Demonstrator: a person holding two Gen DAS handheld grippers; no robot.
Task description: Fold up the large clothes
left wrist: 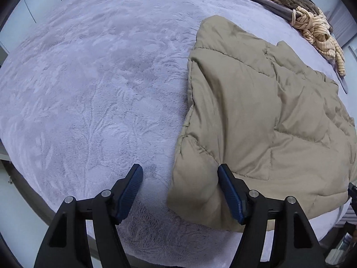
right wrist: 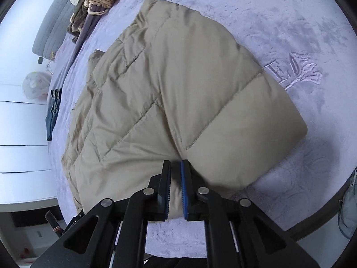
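Jaws check: your left gripper [left wrist: 180, 178] gapes, straddling the beige quilted puffer jacket [left wrist: 256, 116] edge at 3 o'clock; right gripper [right wrist: 176, 167] nearly clenched, seemingly empty, ready to press folds.

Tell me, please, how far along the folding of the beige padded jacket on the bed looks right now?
Done: the jacket lies doubled into a compact bundle on the lilac blanket. In hand: the right gripper is nearly shut just above it, with no fabric visibly pinched; the left gripper stands open. Left: the striped clothes remain unfolded.
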